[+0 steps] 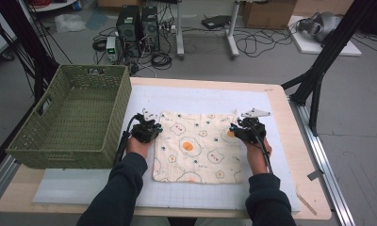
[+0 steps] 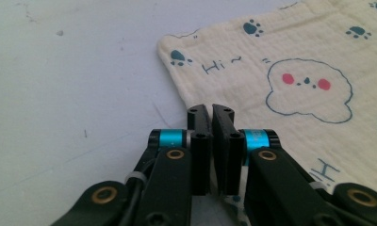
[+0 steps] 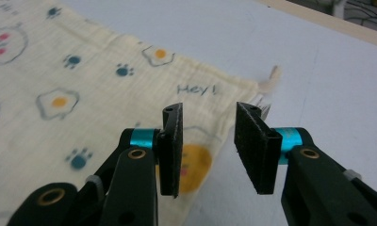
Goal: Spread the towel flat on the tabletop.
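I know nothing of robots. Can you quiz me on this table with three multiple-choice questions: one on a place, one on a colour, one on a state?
1. Seen from above, where does the basket stand?
A. Left of the cloth
B. Right of the cloth
C. On top of the cloth

2. What colour is the basket?
A. Red
B. Green
C. Blue

3. How do the right tool's jaws stand?
A. Shut tight
B. Apart
C. Clamped on the basket

Answers:
1 A: the basket sits on the left side, beside the cloth.
2 B: its woven walls are green.
3 B: a clear gap shows between the pads, above the cloth.
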Demonstrator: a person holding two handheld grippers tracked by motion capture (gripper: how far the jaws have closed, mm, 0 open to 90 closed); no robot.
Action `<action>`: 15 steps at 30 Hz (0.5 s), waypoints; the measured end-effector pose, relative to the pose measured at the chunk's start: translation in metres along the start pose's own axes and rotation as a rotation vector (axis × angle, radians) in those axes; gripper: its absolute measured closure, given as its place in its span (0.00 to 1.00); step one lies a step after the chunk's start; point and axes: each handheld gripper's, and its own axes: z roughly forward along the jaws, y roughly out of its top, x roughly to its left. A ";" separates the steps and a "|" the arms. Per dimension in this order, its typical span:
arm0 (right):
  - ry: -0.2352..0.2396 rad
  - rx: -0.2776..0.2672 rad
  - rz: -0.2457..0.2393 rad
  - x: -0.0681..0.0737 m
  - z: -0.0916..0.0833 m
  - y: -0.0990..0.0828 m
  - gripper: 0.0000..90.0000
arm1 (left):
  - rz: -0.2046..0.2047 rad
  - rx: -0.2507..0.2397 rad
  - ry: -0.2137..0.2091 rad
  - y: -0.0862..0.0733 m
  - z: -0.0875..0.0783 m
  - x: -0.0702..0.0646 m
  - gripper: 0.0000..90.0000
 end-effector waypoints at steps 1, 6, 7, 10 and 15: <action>0.013 -0.003 -0.010 0.001 -0.006 -0.005 0.67 | -0.016 -0.007 0.003 0.000 -0.001 0.001 0.76; 0.052 -0.006 0.003 -0.002 -0.024 -0.026 0.56 | -0.062 -0.087 -0.089 -0.002 -0.014 0.004 0.47; 0.052 -0.011 0.009 -0.003 -0.027 -0.029 0.53 | -0.064 -0.099 -0.106 -0.002 -0.018 0.005 0.46; 0.046 -0.029 0.023 -0.006 -0.037 -0.036 0.41 | -0.040 -0.135 -0.124 -0.005 -0.031 0.004 0.40; 0.077 -0.081 0.017 -0.004 -0.053 -0.037 0.18 | -0.050 -0.205 -0.189 -0.007 -0.052 -0.001 0.19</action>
